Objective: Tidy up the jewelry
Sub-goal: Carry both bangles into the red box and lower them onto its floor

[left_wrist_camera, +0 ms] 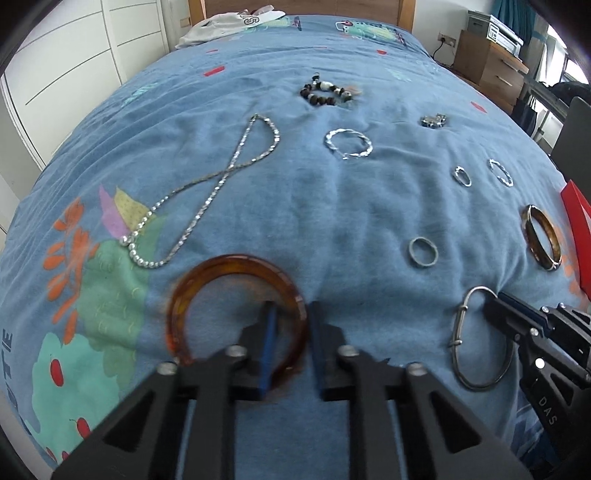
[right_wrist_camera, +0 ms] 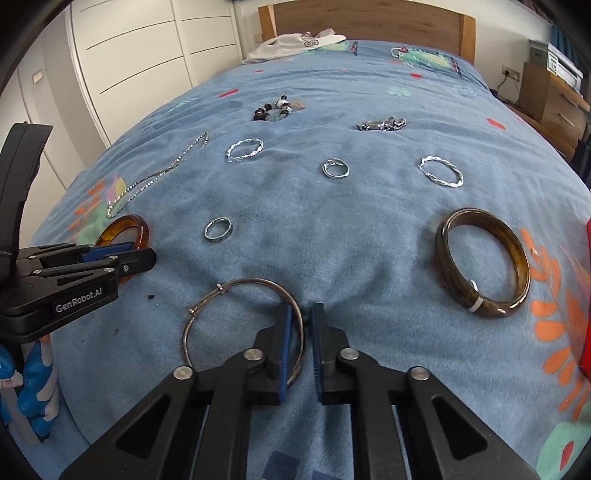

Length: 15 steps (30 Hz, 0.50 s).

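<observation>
We see a wide bed under a blue cover [left_wrist_camera: 332, 221] printed with orange leaves, green patches and cherries. A wooden headboard [right_wrist_camera: 369, 18] stands at the far end. White wardrobe doors [left_wrist_camera: 74, 55] fill the left wall, and a wooden drawer unit [left_wrist_camera: 487, 59] stands far right. A white garment [left_wrist_camera: 221, 26] lies crumpled at the far end of the bed. A red object [left_wrist_camera: 578, 229] shows at the right edge.

The jewelry lies spread across the cover, the pieces apart from each other. The left gripper [left_wrist_camera: 291, 325] is clamped on the near right rim of a translucent amber bangle [left_wrist_camera: 229, 262] at near left. The right gripper [right_wrist_camera: 300, 325] has its jaws almost together around the right side of a thin metal bangle [right_wrist_camera: 207, 306] with 2 small wire knots. We cannot tell whether both pads press it, since a sliver of cover shows beside the wire.

A long silver necklace [left_wrist_camera: 207, 199] lies crossed in a figure 8 at left. A dark brown bangle [right_wrist_camera: 517, 258] sits near right. A beaded bracelet [left_wrist_camera: 325, 94] lies far centre, with a heap of silver chain [right_wrist_camera: 380, 124] to its right. There are also 2 twisted silver hoops [left_wrist_camera: 347, 144] [right_wrist_camera: 441, 171], a small ring [right_wrist_camera: 335, 169] between them and a plain band [right_wrist_camera: 218, 229] nearer.
</observation>
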### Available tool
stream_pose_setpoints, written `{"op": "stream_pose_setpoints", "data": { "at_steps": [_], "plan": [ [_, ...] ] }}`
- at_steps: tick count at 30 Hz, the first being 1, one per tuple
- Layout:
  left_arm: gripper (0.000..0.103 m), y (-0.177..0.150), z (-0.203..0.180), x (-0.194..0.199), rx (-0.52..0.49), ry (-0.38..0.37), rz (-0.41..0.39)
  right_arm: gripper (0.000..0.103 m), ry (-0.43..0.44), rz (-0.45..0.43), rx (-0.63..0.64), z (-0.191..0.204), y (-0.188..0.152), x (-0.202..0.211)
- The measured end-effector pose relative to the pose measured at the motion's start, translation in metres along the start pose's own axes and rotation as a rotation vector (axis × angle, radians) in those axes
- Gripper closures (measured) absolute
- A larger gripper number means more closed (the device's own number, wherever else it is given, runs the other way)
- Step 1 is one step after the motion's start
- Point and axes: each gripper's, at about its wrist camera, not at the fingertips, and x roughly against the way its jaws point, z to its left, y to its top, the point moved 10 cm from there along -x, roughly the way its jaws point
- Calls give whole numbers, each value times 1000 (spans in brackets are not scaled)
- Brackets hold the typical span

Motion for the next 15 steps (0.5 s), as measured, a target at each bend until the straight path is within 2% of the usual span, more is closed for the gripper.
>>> {"op": "stream_pose_setpoints", "data": {
  "at_steps": [7, 15],
  "plan": [
    [94, -4, -10, 19, -26, 35, -33, 99, 3, -33, 8, 3, -3, 21],
    [94, -6, -34, 64, -55, 21, -96, 98, 5, -111, -20, -5, -3, 76]
  ]
}}
